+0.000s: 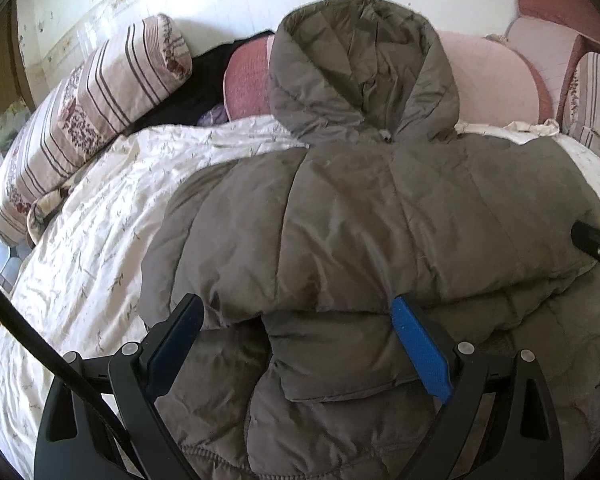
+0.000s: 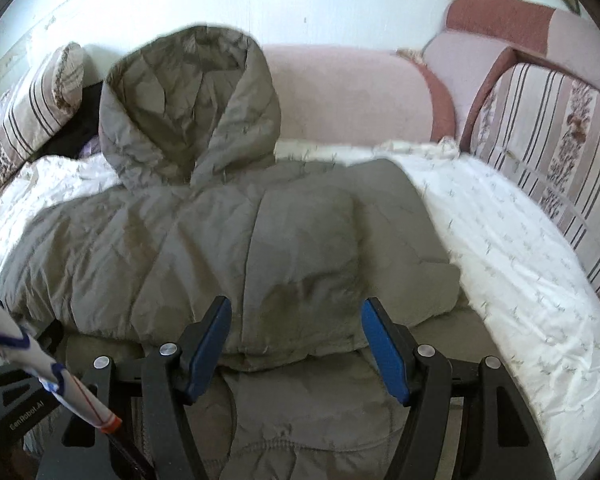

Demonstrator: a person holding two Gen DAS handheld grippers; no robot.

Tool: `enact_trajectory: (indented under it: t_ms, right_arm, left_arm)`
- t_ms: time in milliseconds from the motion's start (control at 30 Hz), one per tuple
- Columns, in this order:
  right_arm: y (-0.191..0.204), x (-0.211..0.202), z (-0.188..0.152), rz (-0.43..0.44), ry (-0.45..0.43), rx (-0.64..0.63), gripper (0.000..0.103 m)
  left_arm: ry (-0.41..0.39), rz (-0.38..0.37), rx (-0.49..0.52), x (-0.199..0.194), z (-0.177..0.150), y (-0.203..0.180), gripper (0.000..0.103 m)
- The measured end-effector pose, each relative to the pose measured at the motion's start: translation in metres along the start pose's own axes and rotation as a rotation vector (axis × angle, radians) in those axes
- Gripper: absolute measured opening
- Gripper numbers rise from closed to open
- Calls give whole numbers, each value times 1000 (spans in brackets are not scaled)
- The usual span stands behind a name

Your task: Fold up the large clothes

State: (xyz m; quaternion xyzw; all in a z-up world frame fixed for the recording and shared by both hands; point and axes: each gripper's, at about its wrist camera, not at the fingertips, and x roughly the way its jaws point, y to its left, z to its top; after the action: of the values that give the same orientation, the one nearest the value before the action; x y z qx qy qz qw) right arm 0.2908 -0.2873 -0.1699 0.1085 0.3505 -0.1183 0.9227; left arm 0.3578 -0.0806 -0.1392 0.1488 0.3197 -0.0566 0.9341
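One padded grey jacket (image 1: 340,216) lies flat on the bed (image 1: 92,216), hood (image 1: 360,68) pointing toward the wall, apparently so its layers can be folded over one another; a folded upper layer already overlaps the lower part. The left claw (image 1: 296,324) is spread wide over the fold edge, gripping nothing. The right claw (image 2: 296,324) is likewise wide and empty, near the same edge. Two striped cushions (image 1: 96,108) flank the bed, one per side.

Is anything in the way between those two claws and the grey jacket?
Nothing visible. Both the left gripper and right gripper hang open right over the jacket, at its folded edge.
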Motion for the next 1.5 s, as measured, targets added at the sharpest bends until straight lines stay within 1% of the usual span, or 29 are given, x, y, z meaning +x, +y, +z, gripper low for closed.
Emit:
enact_trajectory:
  t_ms: [67, 133, 633, 867, 1133, 1333, 1500]
  right_arm:
    - [-1, 12, -4, -2, 54, 7, 72]
    - [-4, 16, -6, 8, 70, 21, 72]
    - [-3, 18, -8, 1, 85, 16, 75]
    - [-3, 12, -8, -7, 66, 10, 75]
    - [-10, -10, 2, -36, -20, 25, 75]
    - [-16, -7, 3, -39, -7, 48, 75]
    - [-14, -6, 2, -38, -7, 39, 75]
  left_arm:
    - [18, -5, -7, 4, -1, 1, 94]
    - [27, -8, -11, 5, -1, 2, 95]
    - [32, 4, 0, 8, -2, -1, 95]
    - [32, 1, -2, 8, -3, -1, 95]
    - [27, 3, 2, 7, -2, -2, 95]
    - [27, 4, 3, 7, -3, -2, 95]
    - [27, 4, 2, 7, -3, -2, 95]
